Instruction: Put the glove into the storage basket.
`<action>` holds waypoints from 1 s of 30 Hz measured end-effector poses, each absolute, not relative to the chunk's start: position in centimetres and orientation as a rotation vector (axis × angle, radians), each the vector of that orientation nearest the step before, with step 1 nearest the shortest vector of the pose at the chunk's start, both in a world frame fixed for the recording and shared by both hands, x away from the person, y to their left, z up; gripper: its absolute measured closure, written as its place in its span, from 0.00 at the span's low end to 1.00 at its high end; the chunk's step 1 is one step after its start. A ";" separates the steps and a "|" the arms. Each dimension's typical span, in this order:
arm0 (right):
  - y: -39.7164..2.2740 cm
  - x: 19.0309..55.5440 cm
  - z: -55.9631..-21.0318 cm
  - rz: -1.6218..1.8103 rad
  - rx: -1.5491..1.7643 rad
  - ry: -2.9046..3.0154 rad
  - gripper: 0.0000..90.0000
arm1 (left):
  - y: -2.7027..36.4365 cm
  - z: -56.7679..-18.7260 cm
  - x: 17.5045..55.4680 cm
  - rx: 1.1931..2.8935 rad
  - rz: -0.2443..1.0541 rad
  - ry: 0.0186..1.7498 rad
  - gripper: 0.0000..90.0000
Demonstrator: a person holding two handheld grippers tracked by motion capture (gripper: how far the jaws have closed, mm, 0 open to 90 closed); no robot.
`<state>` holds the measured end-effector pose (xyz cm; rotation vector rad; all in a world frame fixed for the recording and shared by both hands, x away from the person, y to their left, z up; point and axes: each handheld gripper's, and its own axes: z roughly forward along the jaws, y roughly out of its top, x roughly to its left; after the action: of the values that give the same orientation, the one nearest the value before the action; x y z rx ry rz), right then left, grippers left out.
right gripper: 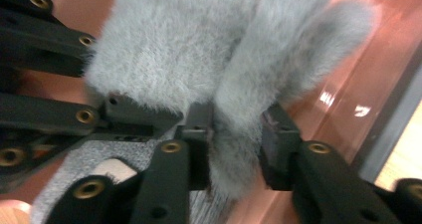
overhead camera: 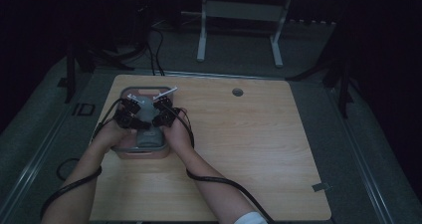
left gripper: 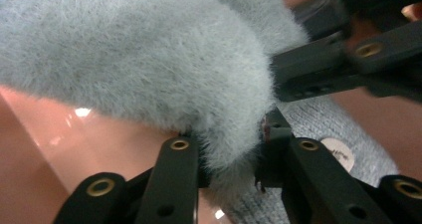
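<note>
A grey fuzzy cloth hangs over a pink container with a grey rim at the table's left. My left gripper is shut on a fold of the cloth, its pads squeezing the fur. My right gripper faces it from the other side; another fold hangs loosely between its jaws, which stand slightly apart from it. In the high view both grippers meet over the container, one in each hand. Below the cloth lies a grey knit piece with a small pale label.
The container's glossy pink floor and wall close in around the jaws. The wooden table stretches to the right, with a round cable hole near its far edge. Cables trail from both grippers toward the near edge.
</note>
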<state>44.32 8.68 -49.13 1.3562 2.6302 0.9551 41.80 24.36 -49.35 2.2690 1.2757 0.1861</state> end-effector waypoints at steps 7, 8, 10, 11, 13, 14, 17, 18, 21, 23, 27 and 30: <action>8.4 43.7 -47.0 1.073 1.280 2.606 0.56 | 23.8 -49.5 42.2 2.285 0.232 1.343 0.62; 8.2 43.6 -46.6 1.083 1.273 2.600 0.55 | 23.8 -49.5 42.2 2.293 0.252 1.347 0.57; 7.7 43.5 -46.2 1.117 1.272 2.591 0.51 | 23.9 -49.4 42.1 2.285 0.291 1.374 0.45; 7.5 43.5 -46.0 1.122 1.273 2.592 0.50 | 24.1 -49.2 42.1 2.272 0.288 1.379 0.44; 6.8 43.6 -45.7 1.153 1.263 2.598 0.44 | 24.5 -49.0 41.9 2.253 0.296 1.376 0.38; 6.5 43.6 -45.6 1.159 1.266 2.598 0.43 | 24.6 -48.9 41.8 2.246 0.294 1.367 0.36; 5.5 43.7 -45.4 1.197 1.272 2.605 0.37 | 25.2 -48.3 41.3 2.210 0.311 1.349 0.30; 5.1 43.7 -45.4 1.209 1.273 2.607 0.36 | 25.4 -48.1 41.2 2.196 0.321 1.353 0.30; 4.3 43.6 -45.1 1.246 1.249 2.626 0.27 | 26.0 -47.2 40.5 2.135 0.344 1.340 0.28; 3.5 43.5 -44.8 1.289 1.212 2.638 0.23 | 26.2 -46.8 39.9 2.095 0.364 1.315 0.25; 2.0 43.3 -44.2 1.313 1.202 2.603 0.23 | 26.1 -46.6 39.0 2.077 0.418 1.282 0.19; 0.9 43.2 -44.1 1.309 1.195 2.609 0.26 | 25.9 -46.5 38.4 2.047 0.426 1.259 0.18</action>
<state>43.20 0.93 -44.11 1.1952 2.6086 1.3088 38.37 25.89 -46.50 2.0467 1.2592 0.4256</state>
